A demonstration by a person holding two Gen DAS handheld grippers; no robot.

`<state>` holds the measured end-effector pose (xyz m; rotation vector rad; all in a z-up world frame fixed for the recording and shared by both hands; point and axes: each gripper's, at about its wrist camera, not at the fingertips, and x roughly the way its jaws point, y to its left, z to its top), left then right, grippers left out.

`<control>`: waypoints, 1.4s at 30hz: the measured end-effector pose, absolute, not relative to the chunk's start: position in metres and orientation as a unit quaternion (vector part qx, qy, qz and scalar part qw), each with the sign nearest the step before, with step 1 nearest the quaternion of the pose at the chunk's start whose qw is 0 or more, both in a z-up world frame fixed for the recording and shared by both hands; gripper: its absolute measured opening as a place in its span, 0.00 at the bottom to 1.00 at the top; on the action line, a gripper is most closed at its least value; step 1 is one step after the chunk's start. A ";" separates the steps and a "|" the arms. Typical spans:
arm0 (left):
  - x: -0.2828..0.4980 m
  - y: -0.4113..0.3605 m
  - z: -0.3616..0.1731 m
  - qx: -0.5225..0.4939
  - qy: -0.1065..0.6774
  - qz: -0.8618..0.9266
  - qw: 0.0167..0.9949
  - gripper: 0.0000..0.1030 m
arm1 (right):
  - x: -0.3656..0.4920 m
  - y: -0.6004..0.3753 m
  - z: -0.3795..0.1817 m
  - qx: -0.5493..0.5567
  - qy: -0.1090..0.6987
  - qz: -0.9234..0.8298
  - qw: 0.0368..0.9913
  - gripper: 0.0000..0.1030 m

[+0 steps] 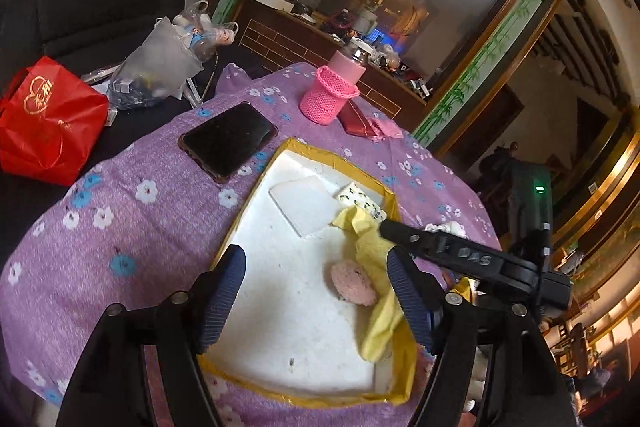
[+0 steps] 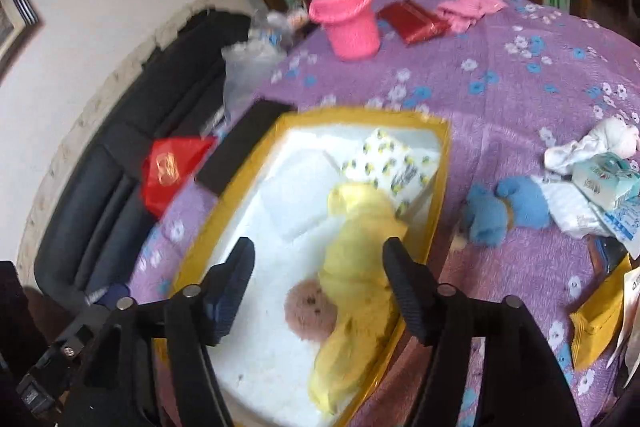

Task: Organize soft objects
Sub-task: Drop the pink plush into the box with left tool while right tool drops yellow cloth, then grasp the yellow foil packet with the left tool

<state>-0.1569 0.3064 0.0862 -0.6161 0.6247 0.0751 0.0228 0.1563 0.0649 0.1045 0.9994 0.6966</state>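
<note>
Both grippers hang over the tray (image 1: 362, 163), a white foam box with yellow taped rim that lies on the purple flowered counter (image 1: 132, 211). The left gripper (image 1: 316, 291) has its jaws spread and nothing between the pads; the right gripper (image 2: 320, 283) also has its jaws spread, with the yellow cloth (image 2: 356, 267) lying under the gap but not pinched.

Already in the tray are the yellow cloth, a small pink-brown plush (image 2: 310, 311) touching its lower edge, a white pad (image 1: 304, 205) and a printed cloth (image 2: 396, 159) in the far corner. The yellow cloth runs long along the right wall of the tray, from the far corner toward the near one.

The soft things not yet sorted lie outside the tray, to the right of it in the right wrist view: a blue plush (image 2: 504, 211) near the rim, and a white sock bundle (image 2: 592, 143) farther off. The right gripper is probably the nearer one, so the next pick likely means swinging it rightward over the rim to the blue plush.
</note>
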 end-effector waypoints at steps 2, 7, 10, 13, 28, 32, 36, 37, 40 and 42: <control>-0.162 0.306 0.087 -0.296 0.302 0.037 0.905 0.74 | 0.022 0.163 0.061 0.031 0.483 0.323 0.813 0.65; -0.169 0.306 0.089 -0.280 0.308 0.052 0.908 0.74 | 0.012 0.161 0.055 0.022 0.487 0.321 0.812 0.65; -0.169 0.301 0.088 -0.270 0.315 0.055 0.908 0.76 | 0.005 0.142 0.061 0.030 0.476 0.319 0.819 0.65; -0.170 0.288 0.090 -0.257 0.314 0.029 0.913 0.78 | -0.003 0.108 0.074 0.037 0.451 0.313 0.835 0.65; -0.113 0.106 0.097 -0.068 0.366 -0.105 0.922 0.78 | 0.007 -0.164 0.073 0.144 0.353 0.098 0.919 0.77; -0.078 0.049 0.076 0.053 0.396 -0.113 0.910 0.78 | 0.019 -0.191 0.046 0.175 0.352 0.093 0.915 0.77; -0.044 0.008 0.050 0.146 0.411 -0.122 0.892 0.78 | 0.023 -0.207 0.028 0.206 0.367 0.099 0.902 0.77; -0.039 0.002 0.046 0.161 0.412 -0.124 0.888 0.78 | 0.024 -0.210 0.027 0.215 0.365 0.105 0.900 0.77; -0.019 -0.018 0.031 0.214 0.413 -0.130 0.876 0.78 | 0.023 -0.217 0.027 0.231 0.361 0.109 0.897 0.77; -0.007 -0.025 0.025 0.235 0.412 -0.127 0.871 0.78 | 0.023 -0.221 0.026 0.243 0.362 0.111 0.893 0.77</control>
